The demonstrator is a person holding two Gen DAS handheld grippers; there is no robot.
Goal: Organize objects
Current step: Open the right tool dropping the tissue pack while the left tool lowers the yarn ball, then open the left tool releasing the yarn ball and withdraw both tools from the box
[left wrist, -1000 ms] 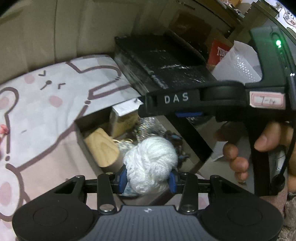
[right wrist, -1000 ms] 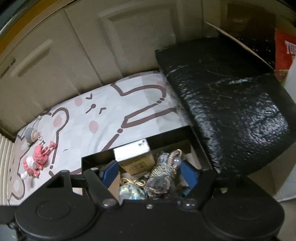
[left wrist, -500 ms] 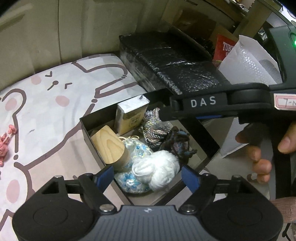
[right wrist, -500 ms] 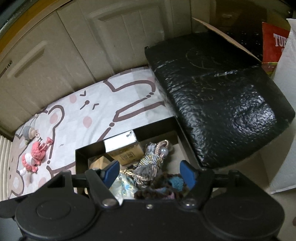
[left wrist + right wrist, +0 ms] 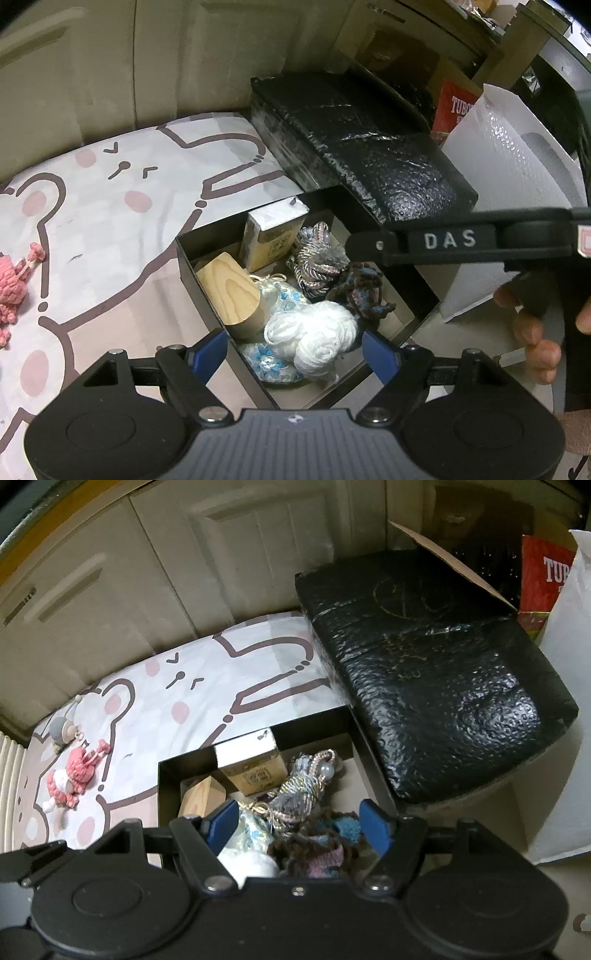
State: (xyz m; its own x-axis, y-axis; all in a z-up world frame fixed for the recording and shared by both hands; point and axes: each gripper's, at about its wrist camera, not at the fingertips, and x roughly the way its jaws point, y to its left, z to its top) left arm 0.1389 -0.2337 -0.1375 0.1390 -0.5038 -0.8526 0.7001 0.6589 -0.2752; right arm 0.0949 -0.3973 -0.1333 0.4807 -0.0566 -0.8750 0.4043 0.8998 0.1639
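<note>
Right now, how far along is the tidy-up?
Done: the white yarn ball, wooden block, small carton and cords lie in the black box. In hand: nothing; the left gripper and right gripper are open. Left: the pink crochet toy and grey toy on the mat.

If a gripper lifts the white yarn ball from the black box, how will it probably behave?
The white yarn ball looks fluffy, so it probably squashes under pressure. Being loosely wound yarn, it is likely light, and strands may snag the dark yarn touching it.

I face beige panelled cupboard doors [image 5: 229, 565] behind a cartoon-bear bedsheet [image 5: 122, 206]; dim indoor light, cardboard clutter [image 5: 454, 561] beyond.
</note>
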